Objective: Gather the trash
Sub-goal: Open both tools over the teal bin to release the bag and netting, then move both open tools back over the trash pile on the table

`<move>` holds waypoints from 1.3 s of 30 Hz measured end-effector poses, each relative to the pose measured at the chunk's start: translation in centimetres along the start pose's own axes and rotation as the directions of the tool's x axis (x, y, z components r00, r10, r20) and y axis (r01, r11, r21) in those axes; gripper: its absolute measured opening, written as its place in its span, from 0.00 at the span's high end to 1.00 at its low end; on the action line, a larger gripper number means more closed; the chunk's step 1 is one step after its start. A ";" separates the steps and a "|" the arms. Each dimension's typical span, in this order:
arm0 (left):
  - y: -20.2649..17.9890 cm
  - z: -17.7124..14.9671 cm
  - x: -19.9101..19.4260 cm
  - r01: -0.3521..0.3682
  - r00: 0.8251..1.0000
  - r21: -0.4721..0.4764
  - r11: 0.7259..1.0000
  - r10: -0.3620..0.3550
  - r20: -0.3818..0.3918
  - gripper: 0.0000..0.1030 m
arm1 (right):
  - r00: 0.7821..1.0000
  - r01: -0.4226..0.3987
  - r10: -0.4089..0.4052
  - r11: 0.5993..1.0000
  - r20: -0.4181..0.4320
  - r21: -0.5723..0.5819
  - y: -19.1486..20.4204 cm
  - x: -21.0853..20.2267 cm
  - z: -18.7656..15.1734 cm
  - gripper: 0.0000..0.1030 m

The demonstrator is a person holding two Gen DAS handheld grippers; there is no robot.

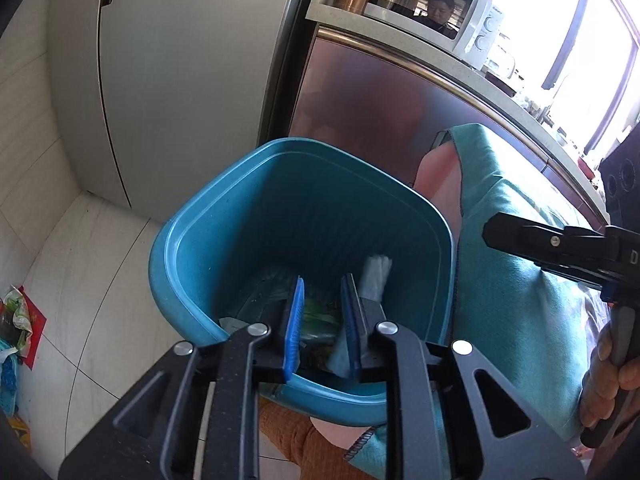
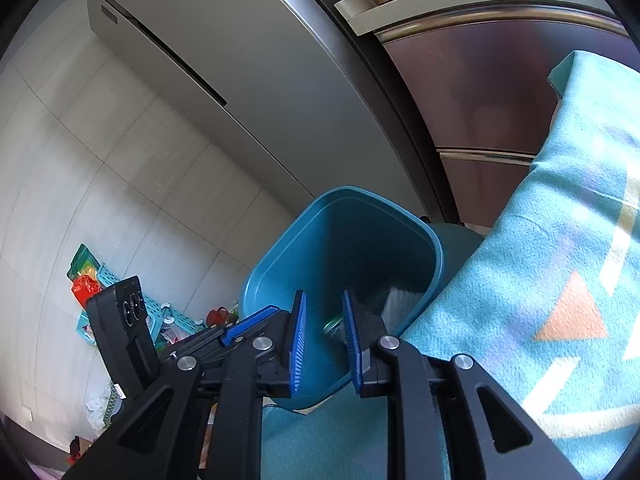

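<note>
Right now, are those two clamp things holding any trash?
No. Both the left tool and right tool stand open over the blue bin, nothing between their pads.

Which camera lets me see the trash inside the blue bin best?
The left wrist view. It looks down into the blue bin, so the white paper and the green wrapper at the bottom show. The right wrist view sees the bin more from the side; only a bit of white paper shows there.
</note>
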State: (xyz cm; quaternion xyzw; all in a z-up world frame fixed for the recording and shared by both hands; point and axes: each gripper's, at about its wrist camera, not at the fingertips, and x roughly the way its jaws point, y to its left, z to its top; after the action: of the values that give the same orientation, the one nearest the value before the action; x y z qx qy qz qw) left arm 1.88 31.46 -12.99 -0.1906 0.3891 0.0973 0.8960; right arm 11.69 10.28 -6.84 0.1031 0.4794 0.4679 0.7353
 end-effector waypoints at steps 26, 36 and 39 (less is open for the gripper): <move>-11.0 -0.7 -7.4 0.179 0.967 0.263 0.948 -0.220 0.132 0.53 | 0.953 0.099 -0.067 0.991 0.295 -0.095 -0.8 -16.4 -6.3 0.65; -21.0 -3.2 -6.8 0.331 0.926 0.427 0.841 -0.377 0.025 0.52 | 0.847 0.281 -0.298 0.954 0.440 0.106 -5.0 -26.8 -12.9 0.65; -24.2 -4.3 -6.8 0.363 0.913 0.478 0.800 -0.409 -0.010 0.52 | 0.805 0.321 -0.369 0.930 0.465 0.182 -6.4 -29.7 -14.9 0.64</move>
State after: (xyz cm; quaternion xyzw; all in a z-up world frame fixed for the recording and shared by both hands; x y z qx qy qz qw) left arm 2.27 7.53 -4.27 -0.0384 0.3114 -0.1755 0.9331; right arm 0.46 -20.98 -0.41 0.1644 0.3087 0.2616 0.8996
